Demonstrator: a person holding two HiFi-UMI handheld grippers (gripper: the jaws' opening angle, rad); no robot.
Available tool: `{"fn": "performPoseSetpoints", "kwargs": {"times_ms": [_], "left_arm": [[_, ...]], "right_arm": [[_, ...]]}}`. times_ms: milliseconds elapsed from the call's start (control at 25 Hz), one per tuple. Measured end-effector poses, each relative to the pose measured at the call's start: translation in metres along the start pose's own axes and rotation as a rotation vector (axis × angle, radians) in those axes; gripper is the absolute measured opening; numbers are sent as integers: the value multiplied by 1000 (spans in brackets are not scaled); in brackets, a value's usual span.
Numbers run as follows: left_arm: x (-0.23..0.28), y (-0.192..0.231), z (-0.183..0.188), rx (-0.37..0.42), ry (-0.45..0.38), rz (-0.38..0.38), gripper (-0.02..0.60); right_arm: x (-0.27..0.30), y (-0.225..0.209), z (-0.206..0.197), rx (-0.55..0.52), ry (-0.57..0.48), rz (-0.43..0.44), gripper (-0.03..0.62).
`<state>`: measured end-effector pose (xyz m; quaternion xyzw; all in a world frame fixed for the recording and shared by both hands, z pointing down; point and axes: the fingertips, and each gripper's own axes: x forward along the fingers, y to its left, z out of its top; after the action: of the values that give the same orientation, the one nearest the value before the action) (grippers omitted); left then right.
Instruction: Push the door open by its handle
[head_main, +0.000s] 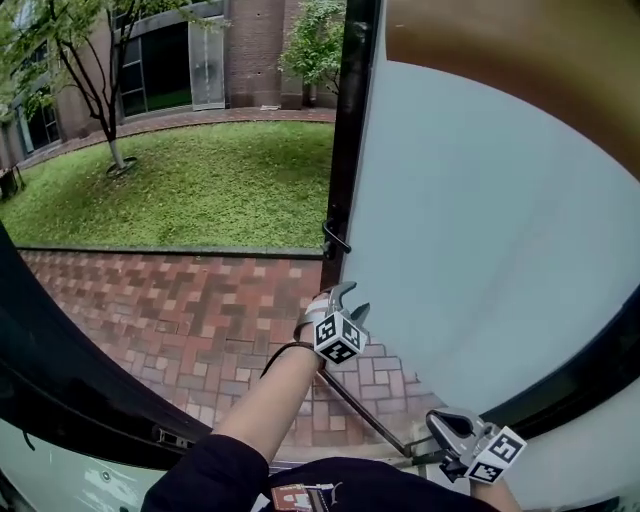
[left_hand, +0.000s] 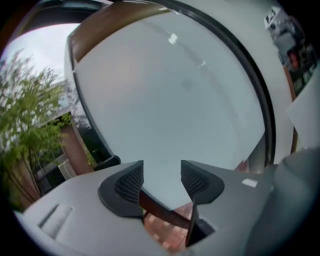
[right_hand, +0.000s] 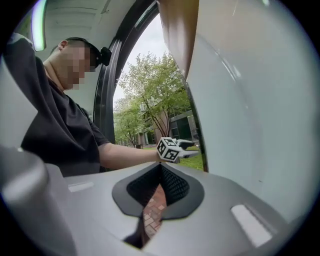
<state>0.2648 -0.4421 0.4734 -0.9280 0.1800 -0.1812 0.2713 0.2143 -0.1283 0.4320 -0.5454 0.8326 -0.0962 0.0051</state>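
Left gripper view looks along the left gripper (left_hand: 161, 170). Its two jaws stand well apart with nothing between the pads, and only the pale frosted door (left_hand: 170, 100) fills the space ahead. At ten o'clock from the jaws a dark handle (left_hand: 107, 161) juts from the door's edge, clear of the pads.

Head view adds what that view cannot. The gripper hangs beside the door's dark edge, with the lever handle at twelve o'clock from it, near but not touching. The door stands open over brick paving (head_main: 190, 310), with a lawn (head_main: 200, 180) at eleven o'clock beyond. The right gripper (head_main: 452, 428) sits low at five o'clock in the frame, near the door's bottom.

Right gripper view alone shows that gripper's jaws: the tips are closed together and empty, with brick visible below them. It also shows the person's bare forearm (right_hand: 127, 154) reaching to the left gripper's marker cube (right_hand: 168, 149) at twelve o'clock.
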Motion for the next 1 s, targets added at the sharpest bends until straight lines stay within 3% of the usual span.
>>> {"fn": "performPoseSetpoints", "kwargs": {"times_ms": [200, 320, 600, 840, 920, 1000], "left_arm": [[-100, -50, -19, -424, -103, -12, 28], [-157, -65, -35, -563, -82, 28, 5], [-223, -51, -68, -681, 1, 243, 5], [-208, -21, -86, -706, 20, 265, 5], [-212, 19, -116, -752, 7, 265, 5], [-231, 67, -174, -758, -4, 282, 5]], "right_arm": [[36, -17, -2, -43, 15, 153, 0], [62, -28, -7, -55, 46, 278, 0], [160, -33, -23, -105, 119, 505, 0], [250, -33, -25, -106, 121, 546, 0], [316, -6, -29, -110, 138, 556, 0], [407, 50, -45, -120, 146, 577, 0]]}}
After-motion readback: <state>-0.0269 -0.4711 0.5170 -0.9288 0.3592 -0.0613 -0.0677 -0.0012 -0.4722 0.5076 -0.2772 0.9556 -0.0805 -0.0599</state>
